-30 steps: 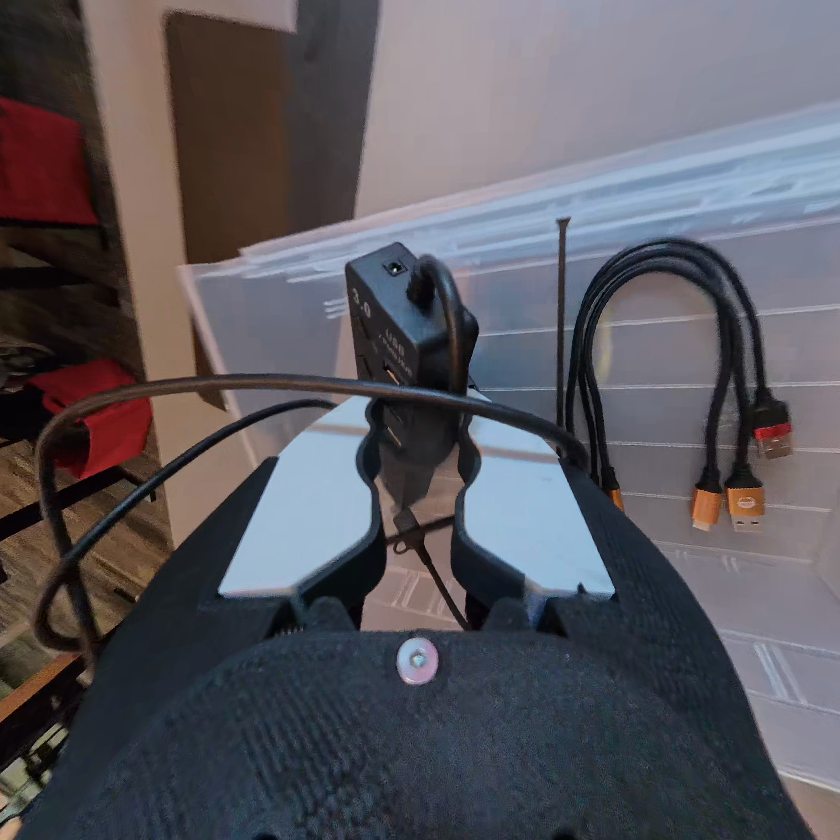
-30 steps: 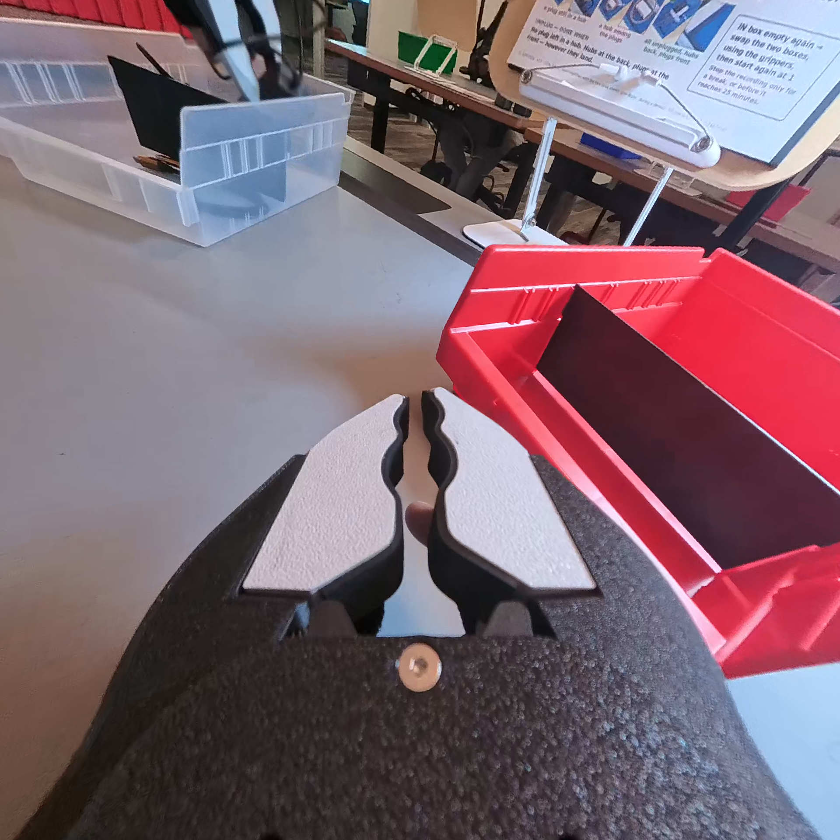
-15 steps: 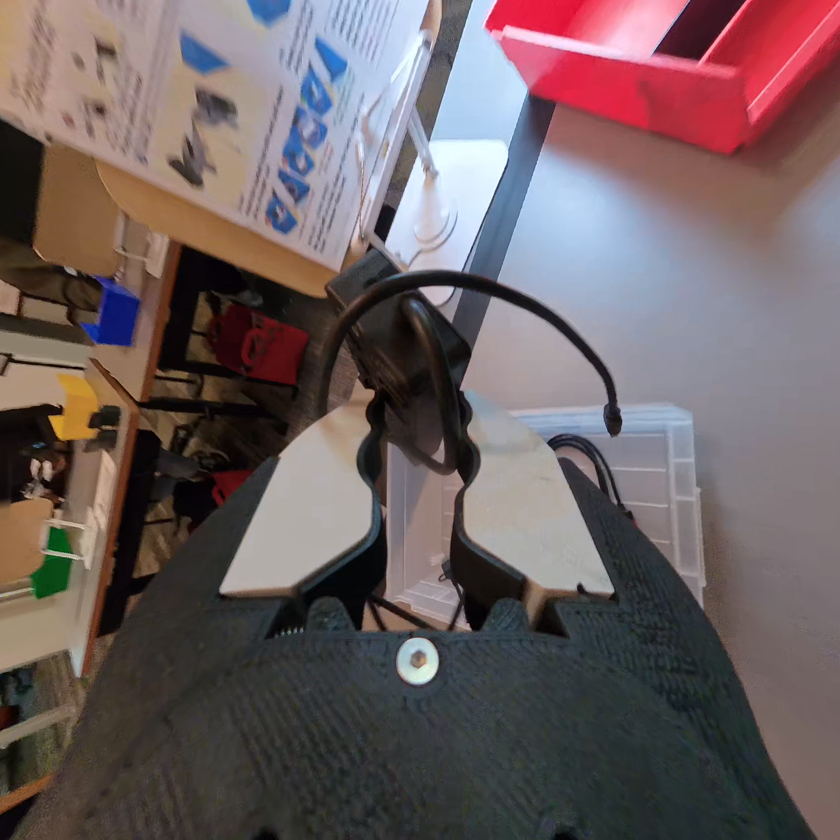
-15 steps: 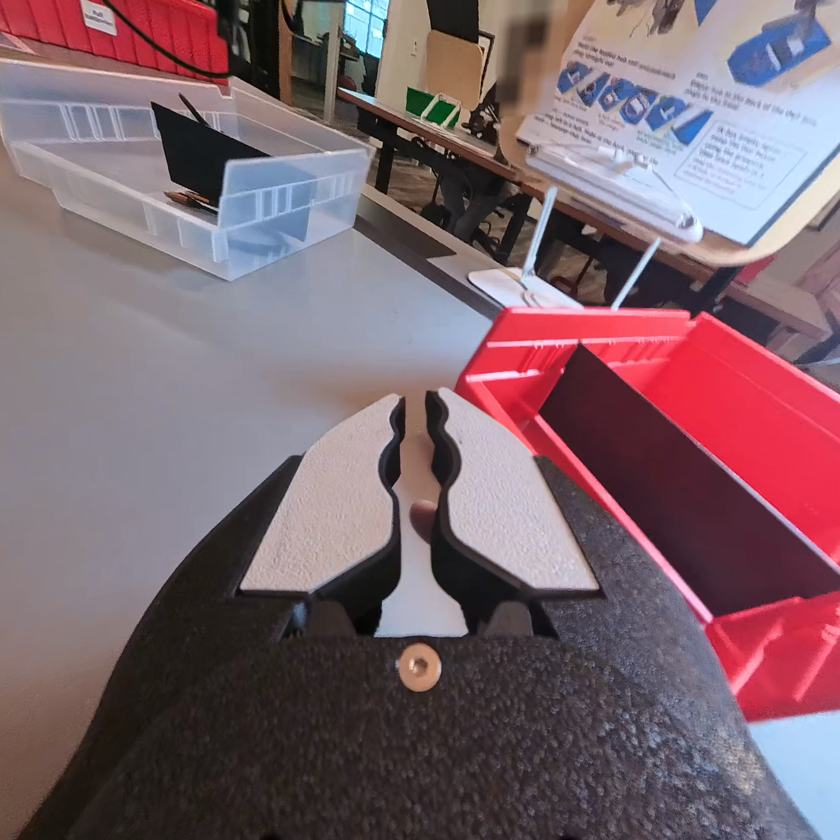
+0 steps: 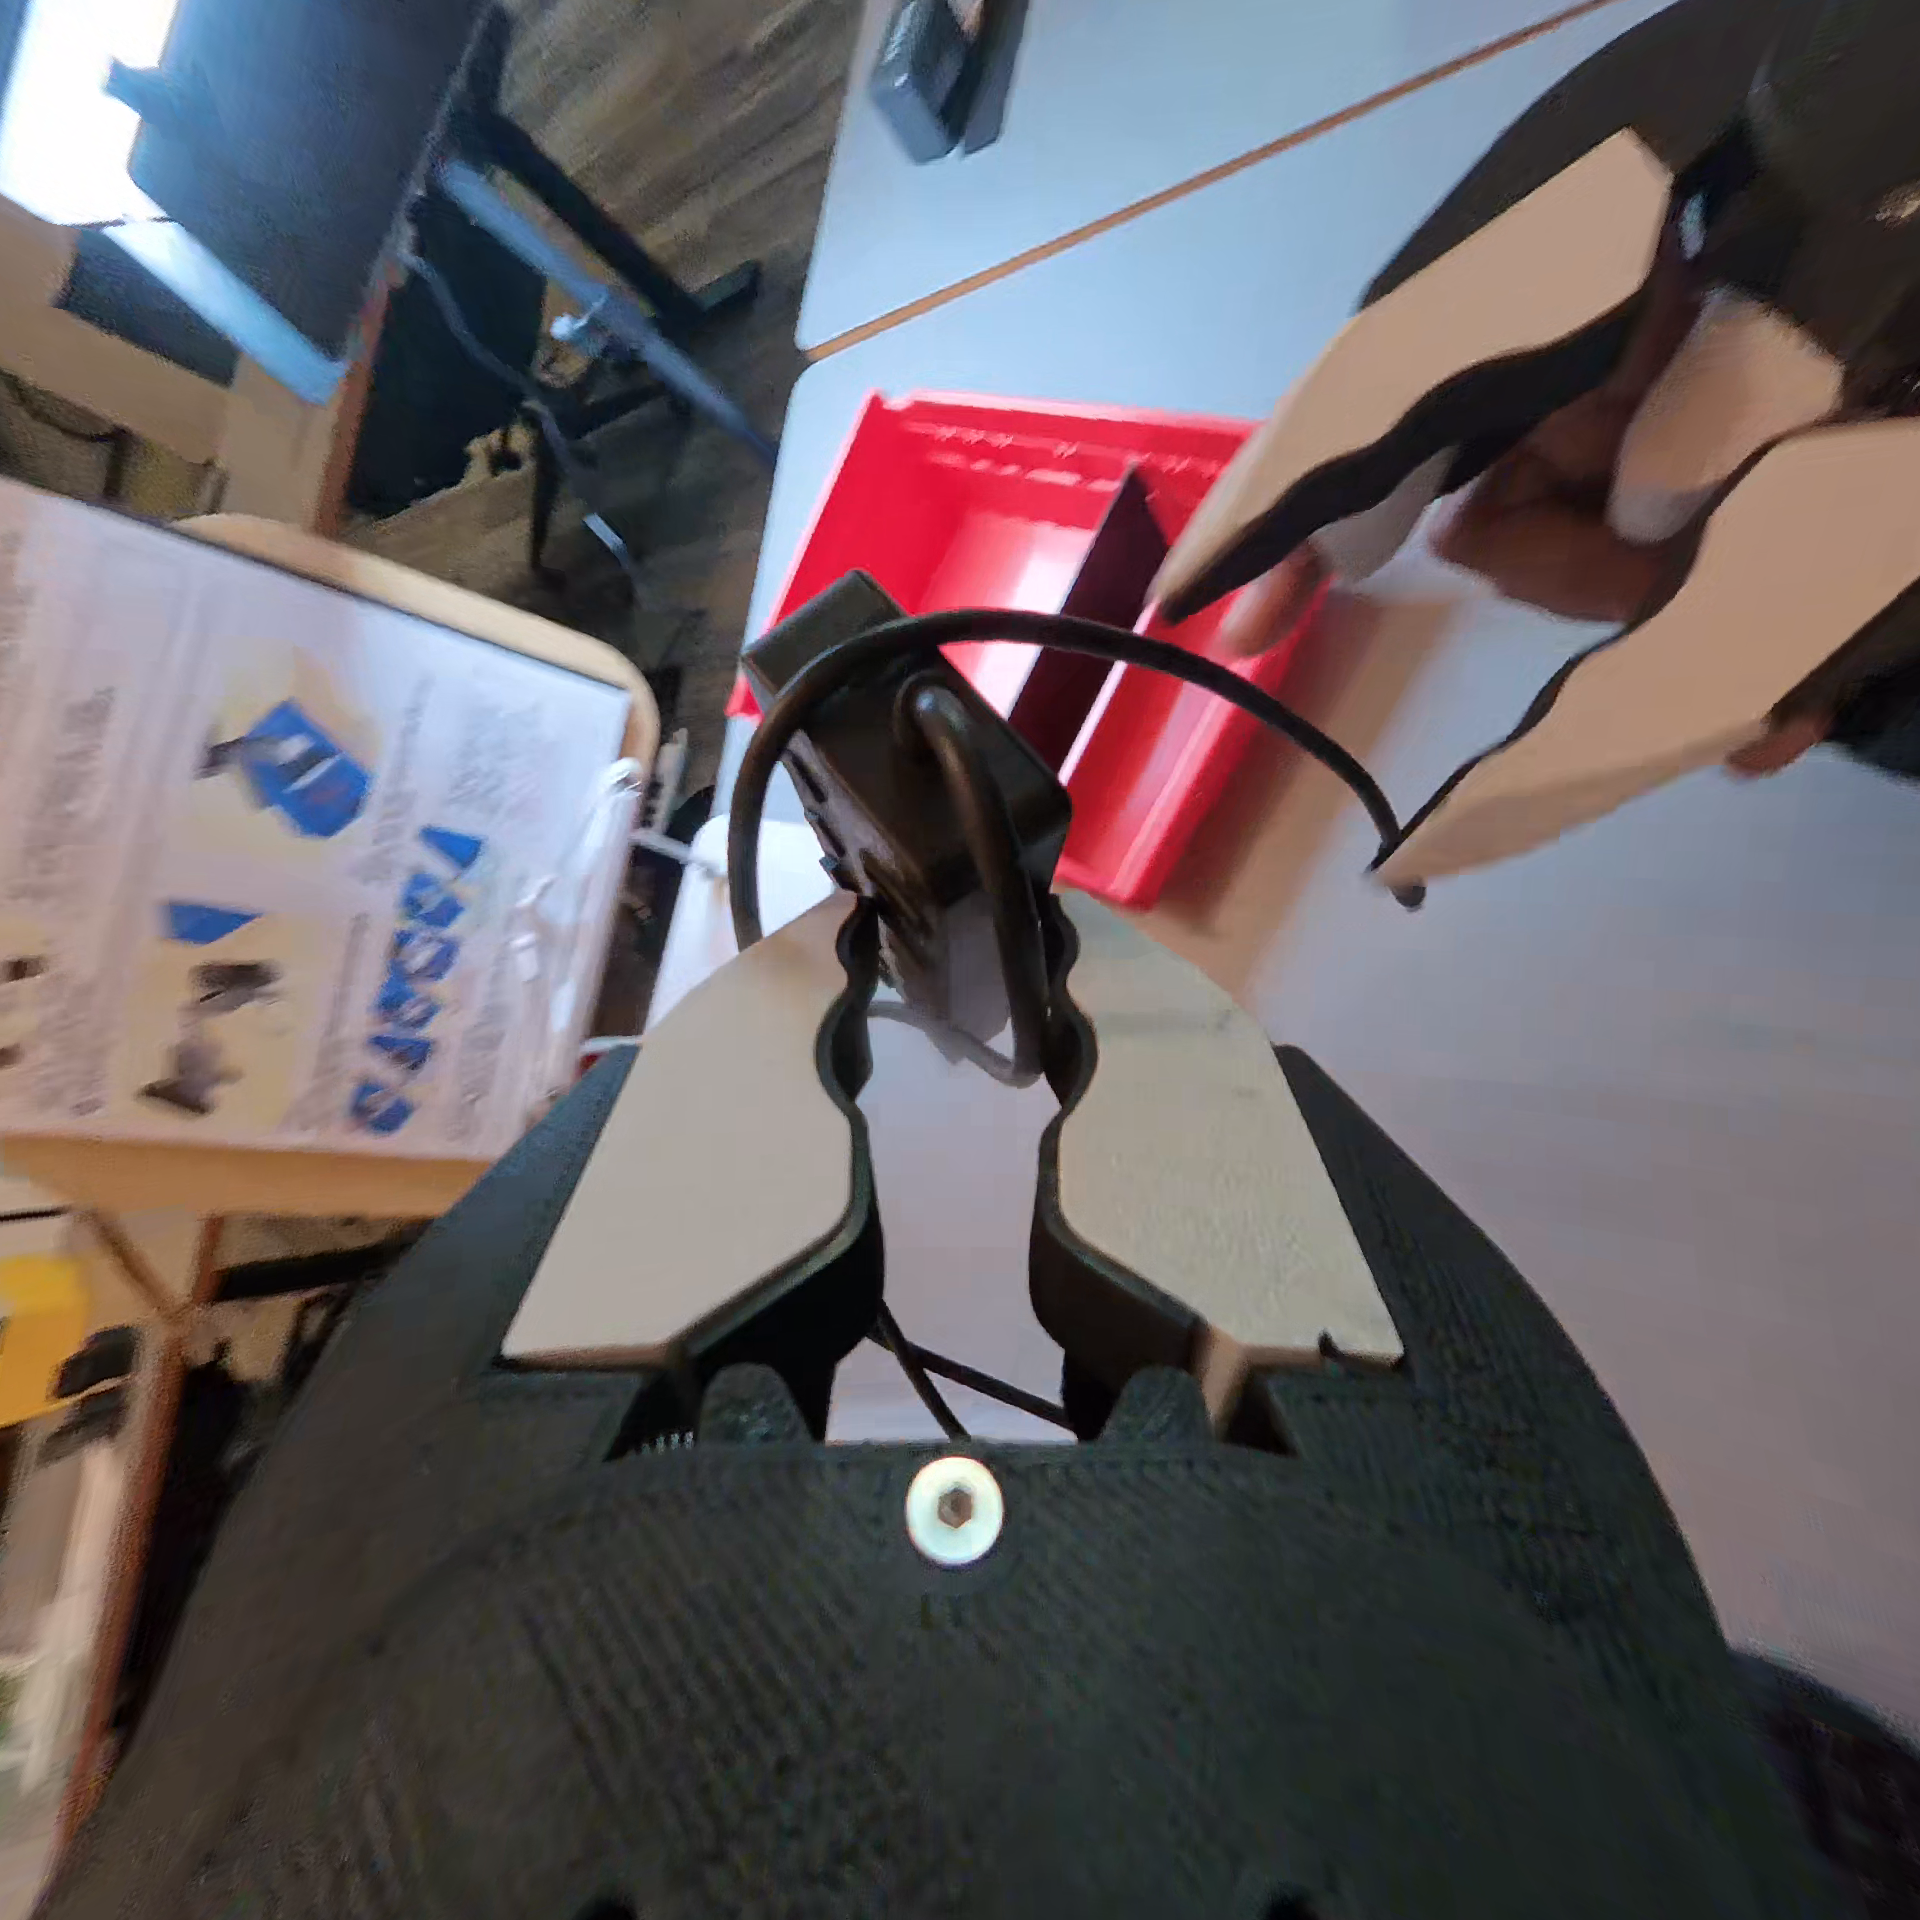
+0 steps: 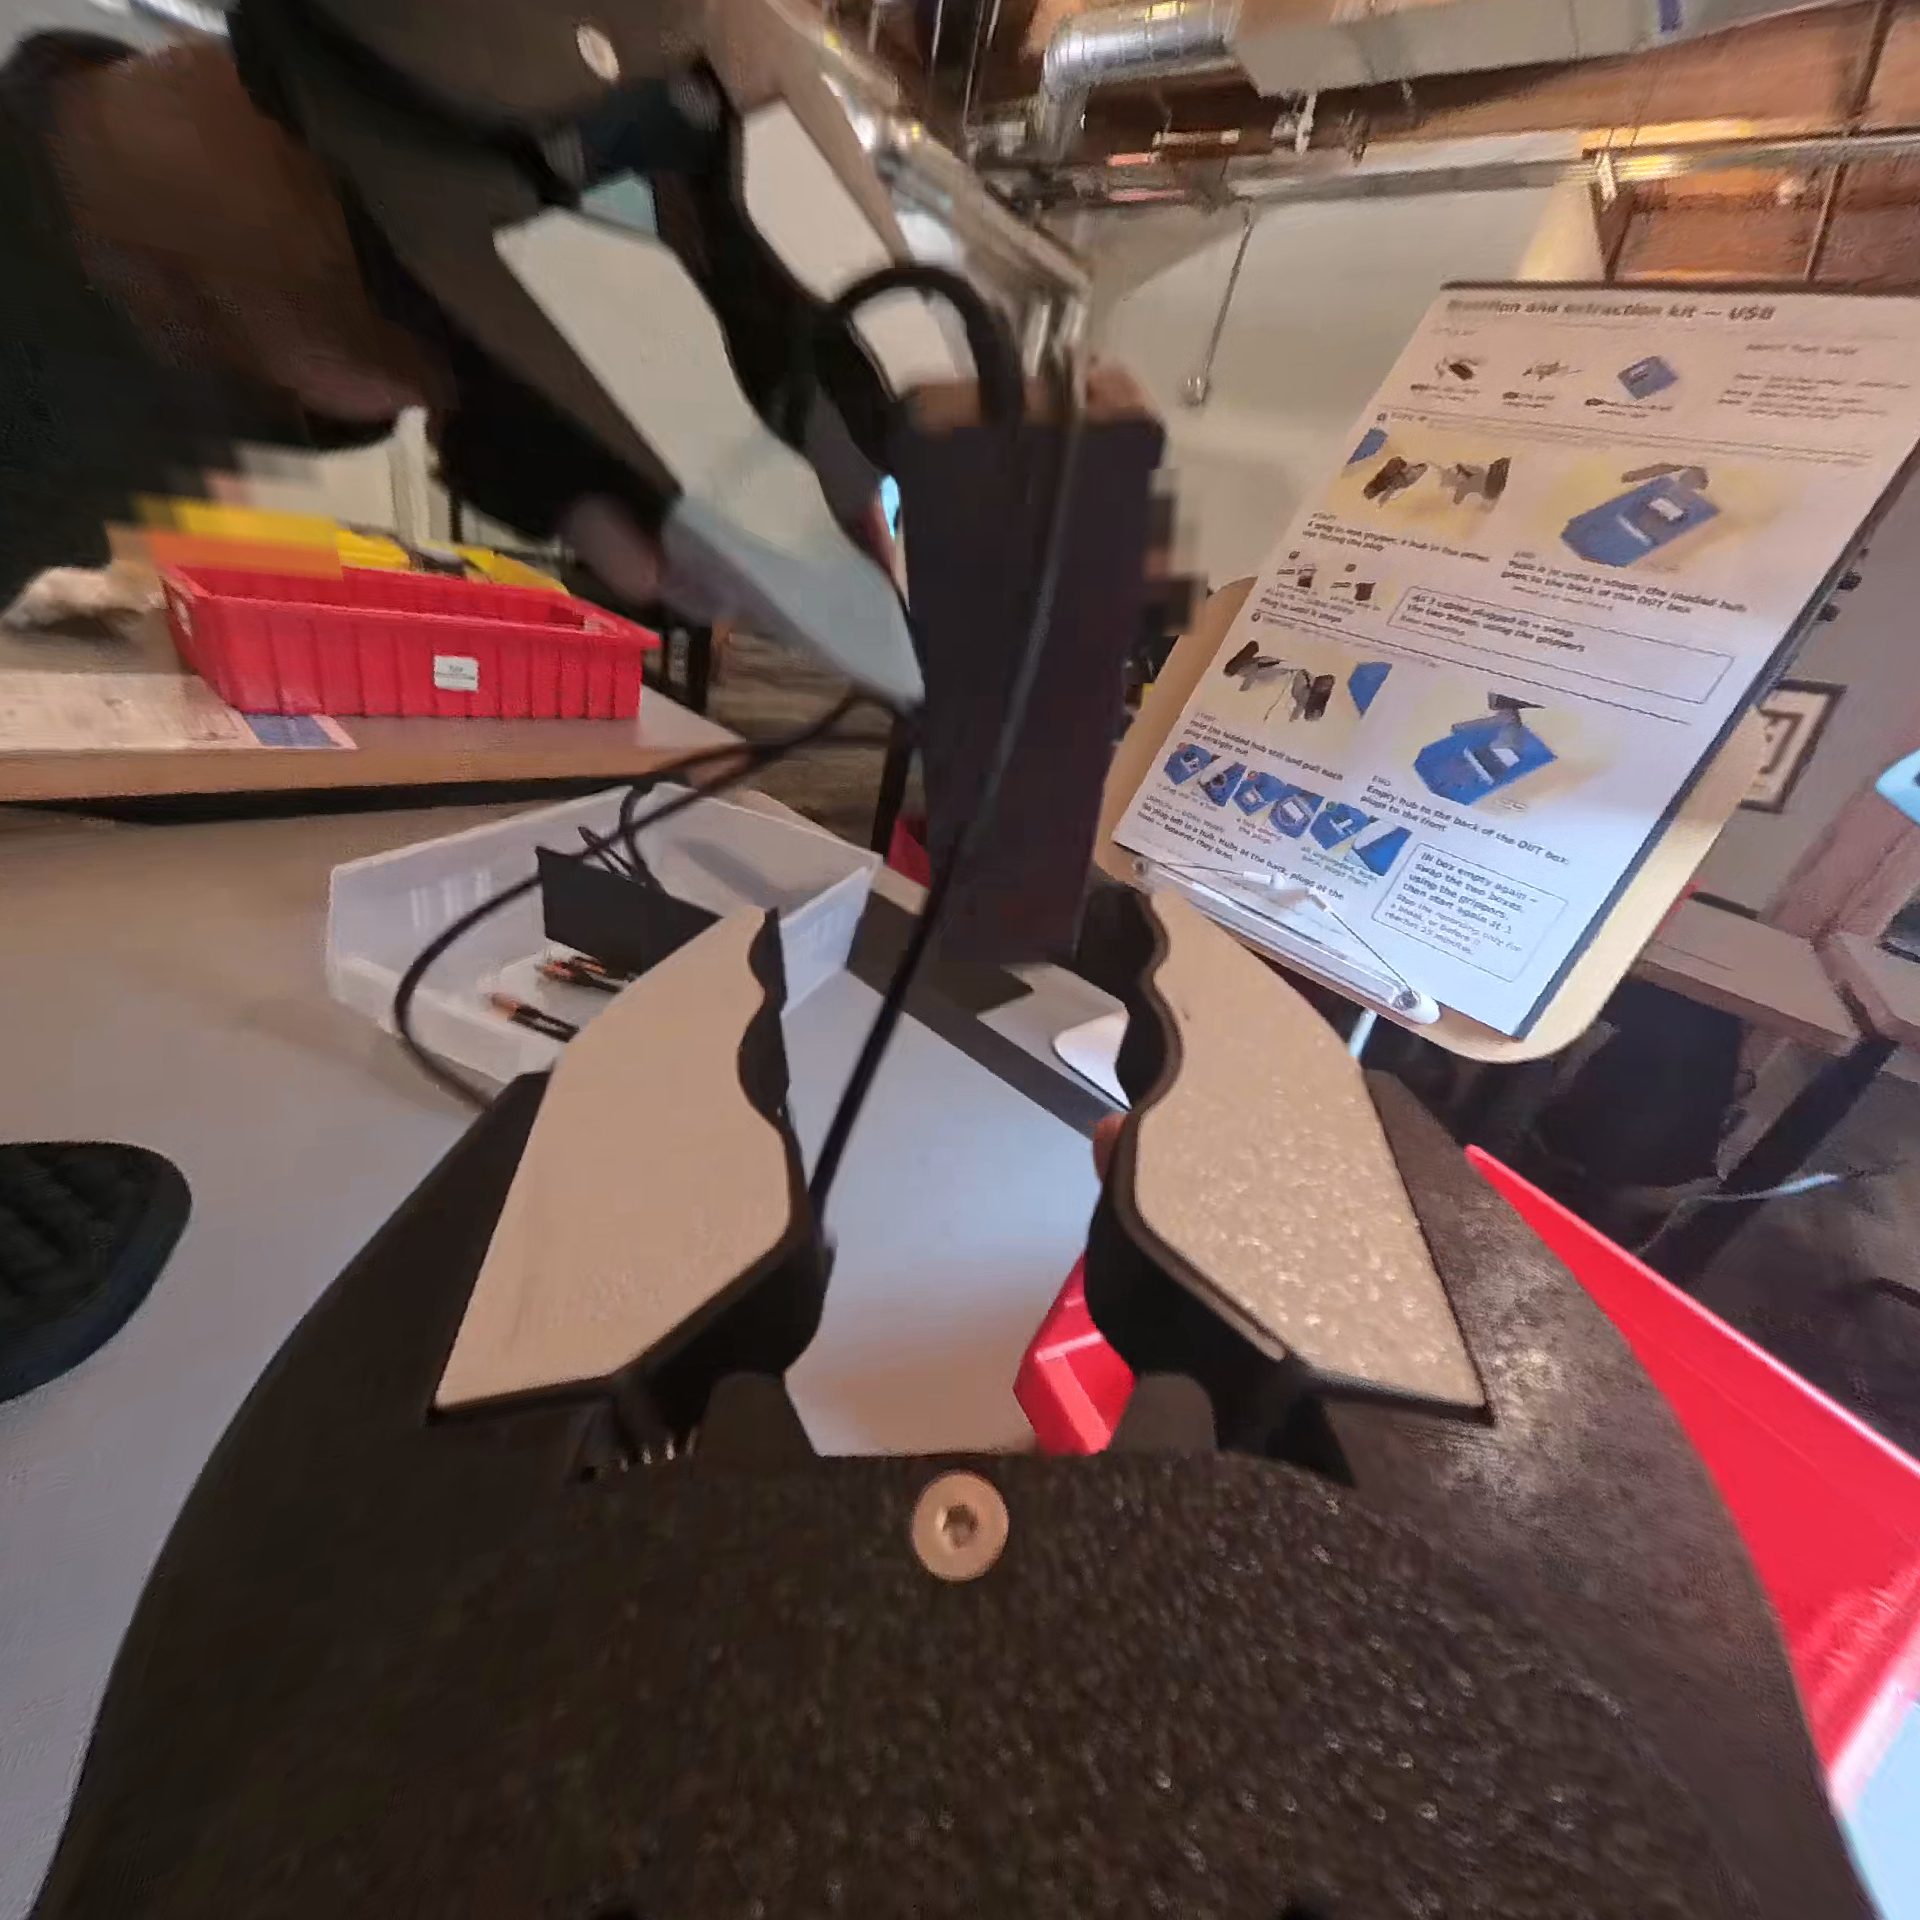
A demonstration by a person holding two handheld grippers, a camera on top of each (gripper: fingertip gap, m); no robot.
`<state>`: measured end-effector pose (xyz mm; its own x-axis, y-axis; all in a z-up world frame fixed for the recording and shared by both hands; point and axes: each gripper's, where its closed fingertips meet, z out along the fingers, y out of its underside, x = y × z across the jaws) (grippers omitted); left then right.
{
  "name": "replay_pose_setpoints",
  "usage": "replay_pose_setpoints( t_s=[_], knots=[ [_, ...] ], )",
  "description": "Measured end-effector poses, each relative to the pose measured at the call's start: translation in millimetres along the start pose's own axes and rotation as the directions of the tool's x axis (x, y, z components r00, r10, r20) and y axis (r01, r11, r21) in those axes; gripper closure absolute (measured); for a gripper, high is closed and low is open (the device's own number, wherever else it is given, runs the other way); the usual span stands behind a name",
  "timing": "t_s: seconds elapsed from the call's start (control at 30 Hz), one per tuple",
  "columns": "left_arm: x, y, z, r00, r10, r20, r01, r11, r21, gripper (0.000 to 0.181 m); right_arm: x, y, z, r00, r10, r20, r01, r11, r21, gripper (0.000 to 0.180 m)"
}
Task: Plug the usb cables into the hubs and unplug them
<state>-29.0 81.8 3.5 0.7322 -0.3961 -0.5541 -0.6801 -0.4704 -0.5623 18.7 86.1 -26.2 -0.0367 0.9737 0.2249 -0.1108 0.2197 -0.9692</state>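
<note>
Left gripper point(image 5: 951, 940) pinches hub point(image 5: 904, 748) by lower end, aloft above table, near red bin point(image 5: 1174, 831). Right gripper point(image 6: 951, 997) spread wide, hub between tips. Hub light, rigid; cord point(image 5: 1143, 644) floppy: grip hub's flat sides.

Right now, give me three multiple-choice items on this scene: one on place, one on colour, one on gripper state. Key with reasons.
1. Where is the black USB hub?
A. In the red bin
B. Clamped in the left gripper
C. Flat on the table

2. What colour is the bin with the dark divider?
A. Blue
B. Red
C. Yellow

3. How is the right gripper?
A. Open, nothing held
B. Shut on the hub
C. Shut on a cable

Key: 1 B, its fingers pinch the hub's lower end, off the table. 2 B, walls and floor are red. 3 A, its fingers stand wide apart; the thin cable runs between them ungripped.
</note>
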Motion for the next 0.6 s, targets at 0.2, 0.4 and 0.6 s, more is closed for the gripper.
replay_pose_setpoints(
  t_s=[0.2,0.4,0.6],
  knots=[
    [63.8,1.5,49.9,0.993,-0.112,-0.048,0.115,0.990,0.082,0.151,5.1,58.4,8.9,0.980,-0.197,-0.040,0.181,0.951,-0.249,0.112],
    [105.0,18.0,57.6,0.969,-0.183,-0.165,0.208,0.966,0.152,0.151,-23.0,103.3,18.6,0.975,-0.100,0.197,0.144,0.964,-0.224,0.119],
    [133.4,31.6,22.2,0.917,-0.155,-0.368,0.273,0.916,0.295,0.151,-48.7,110.8,11.4,0.929,-0.049,0.368,0.095,0.990,-0.107,0.120]
  ],
)
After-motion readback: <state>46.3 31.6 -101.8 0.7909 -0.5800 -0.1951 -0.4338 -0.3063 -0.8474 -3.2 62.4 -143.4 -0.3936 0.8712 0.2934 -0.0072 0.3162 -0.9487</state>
